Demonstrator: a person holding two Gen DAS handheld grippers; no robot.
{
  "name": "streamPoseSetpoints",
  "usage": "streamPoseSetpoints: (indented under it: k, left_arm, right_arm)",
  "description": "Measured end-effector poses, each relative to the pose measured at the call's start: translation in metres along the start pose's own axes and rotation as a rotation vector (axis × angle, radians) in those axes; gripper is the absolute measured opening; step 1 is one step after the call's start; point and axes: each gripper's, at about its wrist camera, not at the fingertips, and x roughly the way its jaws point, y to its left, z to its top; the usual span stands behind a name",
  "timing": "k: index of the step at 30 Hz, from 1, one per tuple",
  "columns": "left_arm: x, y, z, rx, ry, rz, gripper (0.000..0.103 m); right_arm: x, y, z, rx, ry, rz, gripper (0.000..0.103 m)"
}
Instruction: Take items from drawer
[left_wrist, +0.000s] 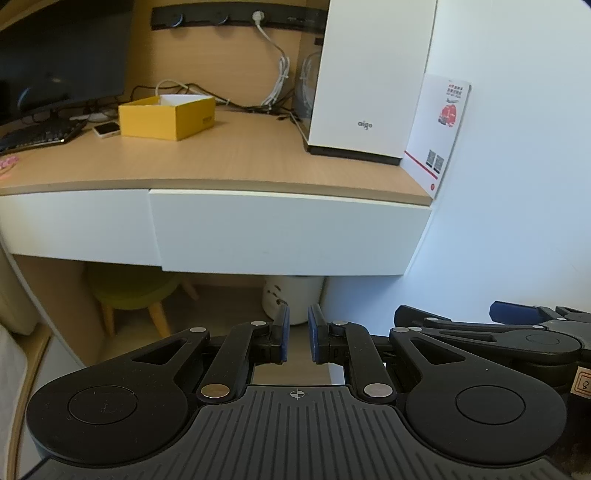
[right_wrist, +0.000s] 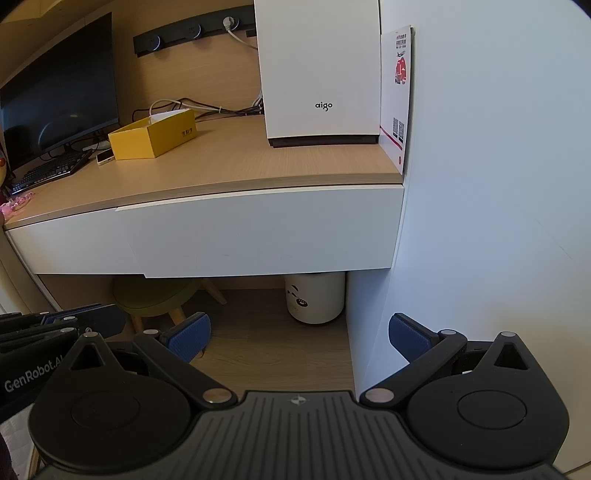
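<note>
The desk's right white drawer (left_wrist: 288, 232) (right_wrist: 266, 232) has its front standing slightly proud of the left drawer front (left_wrist: 74, 225). Its inside is hidden. Both grippers hang low in front of the desk, below and apart from the drawer. My left gripper (left_wrist: 299, 332) has its blue pads nearly together, with a narrow gap and nothing between them. My right gripper (right_wrist: 299, 328) is wide open and empty. Each shows at the edge of the other's view: the right gripper (left_wrist: 517, 321) and the left gripper (right_wrist: 55, 325).
On the desktop (left_wrist: 240, 155) stand a yellow open box (left_wrist: 166, 116), a white computer case (left_wrist: 369, 74), a monitor (left_wrist: 62, 55) and a keyboard (left_wrist: 40, 134). A white card (left_wrist: 439, 133) leans on the right wall. A white bin (right_wrist: 314, 299) and a green stool (right_wrist: 155, 295) sit under the desk.
</note>
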Motion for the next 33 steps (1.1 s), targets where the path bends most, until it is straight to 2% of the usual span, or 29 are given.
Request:
streamPoseSetpoints:
  k: [7, 16, 23, 33]
  left_arm:
    - [0.002, 0.002, 0.008, -0.002, -0.001, 0.009, 0.013]
    - [0.007, 0.026, 0.015, 0.019, 0.023, 0.01, 0.013]
    - [0.018, 0.06, 0.017, -0.013, 0.054, 0.002, 0.013]
    - [0.027, 0.101, 0.037, -0.1, 0.046, 0.007, 0.013]
  right_arm:
    - [0.0, -0.002, 0.002, 0.009, -0.006, -0.005, 0.103]
    - [0.006, -0.014, 0.006, 0.073, -0.02, -0.026, 0.103]
    - [0.014, 0.013, 0.005, 0.008, -0.01, -0.006, 0.103]
    - [0.028, 0.053, 0.042, -0.047, 0.001, 0.005, 0.103]
